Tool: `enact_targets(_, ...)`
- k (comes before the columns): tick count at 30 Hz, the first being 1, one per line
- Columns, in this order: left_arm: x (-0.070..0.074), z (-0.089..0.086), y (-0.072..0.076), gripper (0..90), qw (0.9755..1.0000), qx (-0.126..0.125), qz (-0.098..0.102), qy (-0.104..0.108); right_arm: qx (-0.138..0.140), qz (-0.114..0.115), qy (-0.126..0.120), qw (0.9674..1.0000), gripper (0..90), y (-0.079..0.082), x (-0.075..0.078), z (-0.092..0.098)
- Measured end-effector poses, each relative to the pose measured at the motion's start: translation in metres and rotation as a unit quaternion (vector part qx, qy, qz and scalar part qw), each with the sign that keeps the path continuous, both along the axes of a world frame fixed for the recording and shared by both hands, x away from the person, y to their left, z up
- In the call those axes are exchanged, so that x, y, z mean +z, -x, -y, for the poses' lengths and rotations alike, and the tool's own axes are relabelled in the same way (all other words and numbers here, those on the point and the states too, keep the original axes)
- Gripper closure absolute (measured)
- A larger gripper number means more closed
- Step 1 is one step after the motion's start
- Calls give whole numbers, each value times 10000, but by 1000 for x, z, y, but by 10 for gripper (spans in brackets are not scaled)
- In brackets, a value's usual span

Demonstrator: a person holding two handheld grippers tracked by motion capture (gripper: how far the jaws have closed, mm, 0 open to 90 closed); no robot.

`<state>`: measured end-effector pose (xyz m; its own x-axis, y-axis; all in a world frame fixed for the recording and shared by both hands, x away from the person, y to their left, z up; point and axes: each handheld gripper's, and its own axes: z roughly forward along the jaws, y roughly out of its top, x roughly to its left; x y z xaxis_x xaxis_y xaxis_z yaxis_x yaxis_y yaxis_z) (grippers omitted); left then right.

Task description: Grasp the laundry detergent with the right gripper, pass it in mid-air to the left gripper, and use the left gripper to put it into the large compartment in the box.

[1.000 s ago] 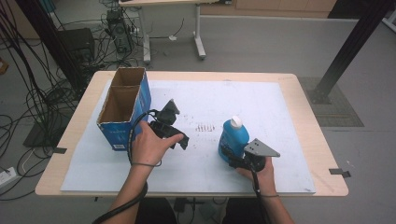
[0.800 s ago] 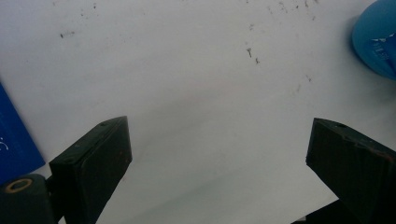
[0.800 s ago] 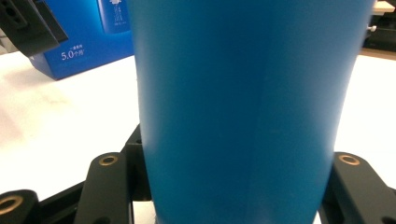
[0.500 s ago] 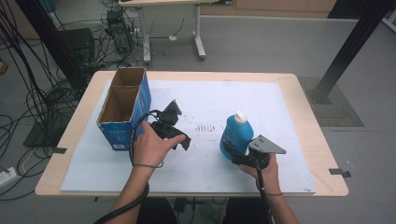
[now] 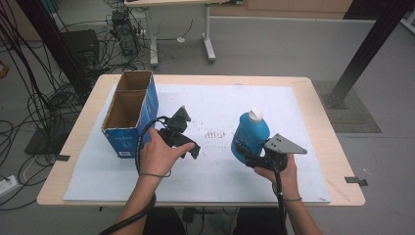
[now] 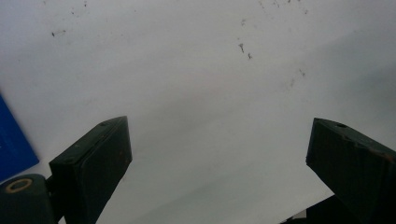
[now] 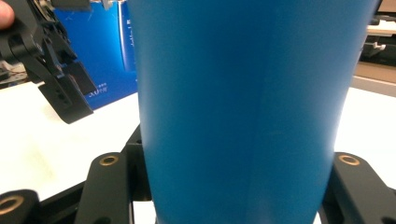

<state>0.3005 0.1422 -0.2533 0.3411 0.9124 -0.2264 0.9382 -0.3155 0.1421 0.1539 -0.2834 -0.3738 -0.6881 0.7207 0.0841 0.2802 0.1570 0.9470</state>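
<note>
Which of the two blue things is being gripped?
The blue bottle with the white cap, clamped in the right gripper. The blue box stands open-topped, untouched, beside the left gripper.

We are seeing even, soft overhead light in the high view, with only faint shadows lying on the white sheet [image 5: 220,161]. The left gripper view is looking hazy and washed out. The blue bottle [image 7: 243,107] is sitting too close, blurring softly.

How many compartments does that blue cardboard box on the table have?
2. The blue box has a near compartment toward the person and a far compartment behind it; both are open-topped, and their bottoms are partly hidden.
</note>
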Motion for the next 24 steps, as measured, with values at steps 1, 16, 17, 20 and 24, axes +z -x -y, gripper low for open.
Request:
enact_targets(1, 0, 0, 0, 72, 10000, -1, 2, 11, 19, -16, 14, 10000, 420, -1, 2, 0)
enact_targets(16, 31, -7, 5, 68, 9967, -791, 151, 122, 294, -128, -36, 9995, 420, -11, 18, 14)
enact_targets(17, 34, -7, 6, 68, 9961, -860, 182, 119, 312, -133, -37, 9994, 420, -11, 18, 14)
enact_targets(20, 42, -7, 6, 67, 9946, -1017, 189, 109, 366, -153, -76, 9992, 420, -13, 19, 17)
enact_targets(24, 54, -8, 5, 68, 9921, -1233, 207, 65, 473, -159, -67, 9987, 420, -16, 22, 20)
